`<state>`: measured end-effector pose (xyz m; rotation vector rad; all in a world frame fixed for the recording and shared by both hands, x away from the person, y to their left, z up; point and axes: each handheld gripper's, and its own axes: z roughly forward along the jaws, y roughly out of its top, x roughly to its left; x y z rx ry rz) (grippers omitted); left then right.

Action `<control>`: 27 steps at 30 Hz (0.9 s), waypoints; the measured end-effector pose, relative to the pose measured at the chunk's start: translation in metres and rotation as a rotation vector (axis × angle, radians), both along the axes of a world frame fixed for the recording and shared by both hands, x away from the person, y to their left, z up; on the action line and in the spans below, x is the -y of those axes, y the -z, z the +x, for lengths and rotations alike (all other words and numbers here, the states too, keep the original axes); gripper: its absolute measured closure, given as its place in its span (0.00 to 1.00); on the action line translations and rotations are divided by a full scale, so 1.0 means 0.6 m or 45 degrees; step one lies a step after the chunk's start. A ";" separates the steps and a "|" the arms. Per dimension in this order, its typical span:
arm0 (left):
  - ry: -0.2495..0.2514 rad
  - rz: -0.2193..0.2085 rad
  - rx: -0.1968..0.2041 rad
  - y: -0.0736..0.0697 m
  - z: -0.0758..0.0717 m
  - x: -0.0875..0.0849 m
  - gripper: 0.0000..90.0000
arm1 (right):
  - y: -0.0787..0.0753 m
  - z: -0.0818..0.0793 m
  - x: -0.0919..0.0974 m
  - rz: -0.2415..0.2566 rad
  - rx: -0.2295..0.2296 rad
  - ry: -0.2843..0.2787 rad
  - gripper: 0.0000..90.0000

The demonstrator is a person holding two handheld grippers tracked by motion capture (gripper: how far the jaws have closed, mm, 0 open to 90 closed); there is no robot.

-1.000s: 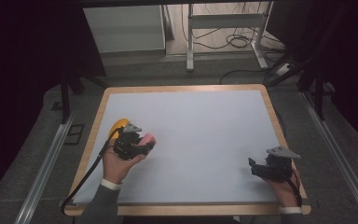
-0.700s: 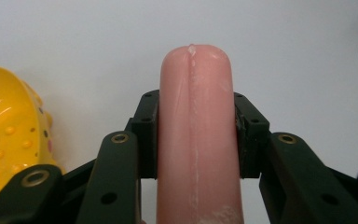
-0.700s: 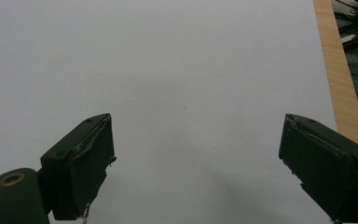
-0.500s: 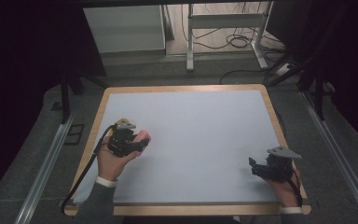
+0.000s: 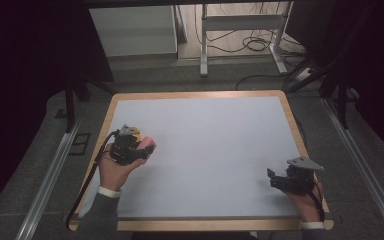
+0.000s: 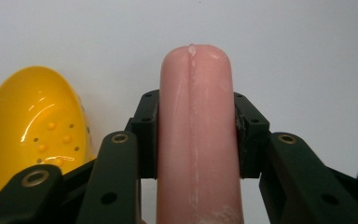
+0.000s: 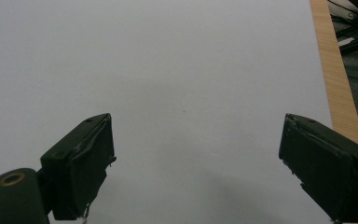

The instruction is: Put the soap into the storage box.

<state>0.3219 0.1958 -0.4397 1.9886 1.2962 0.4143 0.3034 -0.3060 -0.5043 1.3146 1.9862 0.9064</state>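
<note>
With the left gripper point(image 6: 196, 135) clamped on the pink sausage point(image 6: 196, 130) at centre frame, beside the yellow bowl point(image 6: 30, 130) at left, keep it level over the bowl; right gripper point(image 7: 196, 172) idles open.

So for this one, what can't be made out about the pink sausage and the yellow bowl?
- Sausage: rear end cut off by the left gripper view's bottom edge; in the high view the left gripper covers most of it.
- Yellow bowl: left side cut off by the frame edge, bottom behind the jaw; in the high view mostly hidden behind the gripper.
</note>
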 end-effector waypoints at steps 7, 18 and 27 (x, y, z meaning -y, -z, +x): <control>-0.010 0.004 -0.001 -0.003 0.003 -0.008 0.67 | -0.004 -0.002 0.001 0.009 0.022 0.005 0.11; -0.046 0.005 0.008 -0.010 0.009 -0.025 0.67 | -0.003 -0.001 0.003 0.010 0.012 0.008 0.11; -0.076 0.003 0.014 -0.015 0.014 -0.042 0.67 | -0.001 0.000 0.002 0.005 0.003 0.008 0.11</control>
